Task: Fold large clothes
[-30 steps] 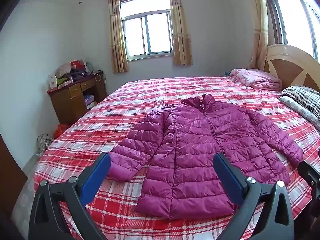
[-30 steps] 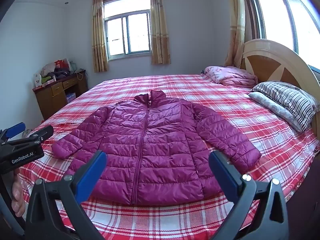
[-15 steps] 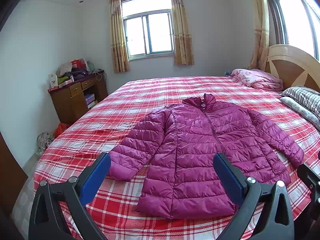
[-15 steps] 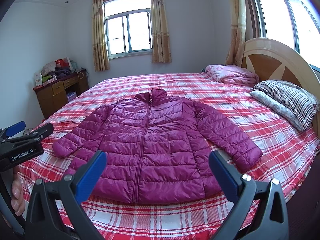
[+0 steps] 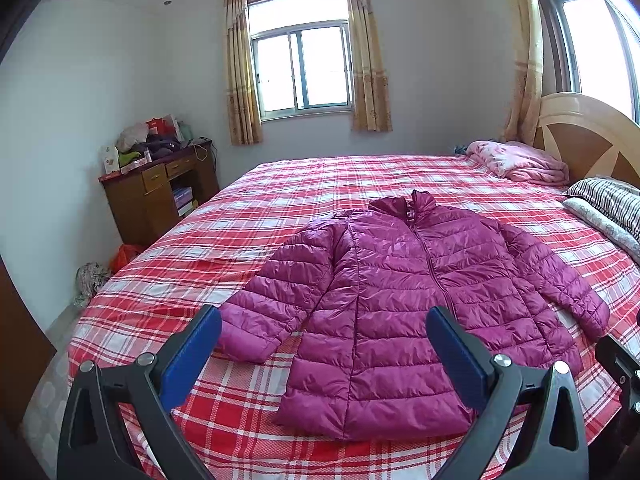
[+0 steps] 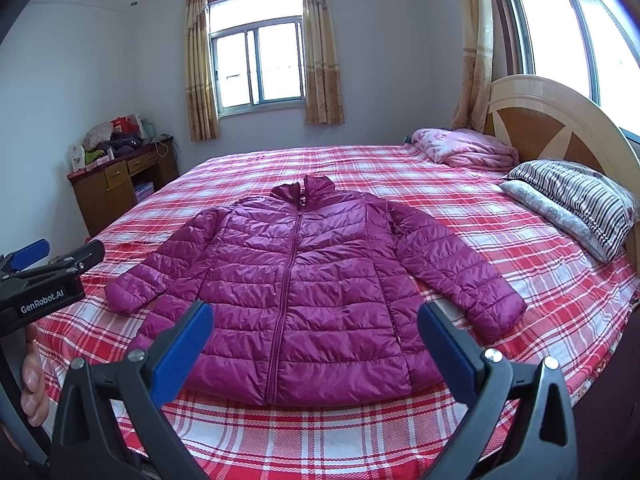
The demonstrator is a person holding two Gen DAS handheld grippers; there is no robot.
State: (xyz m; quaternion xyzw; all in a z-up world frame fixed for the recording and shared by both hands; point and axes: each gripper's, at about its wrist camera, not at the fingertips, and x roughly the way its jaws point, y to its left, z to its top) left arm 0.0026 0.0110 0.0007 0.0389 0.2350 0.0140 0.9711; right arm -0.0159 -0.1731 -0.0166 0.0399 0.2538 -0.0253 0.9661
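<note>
Change: Little has shifted since the earlier frames; both views have crept slightly nearer the jacket, which lies as it did.
Garment: magenta quilted puffer jacket (image 6: 296, 288) lies flat, front up and zipped, on the red-and-white plaid bedspread (image 6: 400, 168), collar toward the far curtained window (image 6: 256, 68), hem toward the near edge of the bed.
Sleeves: both angle outward and down from the shoulders, cuffs resting on the bedspread clear of the jacket body, a layout that looks prepared for folding.
Left tool: left tool (image 5: 324, 348) hangs spread wide and empty above the jacket's hem, its blue pads (image 5: 192, 356) bracketing the left cuff and lower front panel.
Right tool: right tool (image 6: 316, 344) is likewise spread and empty, poised over the hem centre; the person's hand (image 6: 32, 376) shows beside the jacket's left cuff, gripping the other handle.
Stage: folding has not begun; a sleeve looks the likely first grab.
Bystanders: striped pillow (image 6: 576, 200) and pink folded quilt (image 6: 468, 150) sit well beyond the jacket's right sleeve.
</note>
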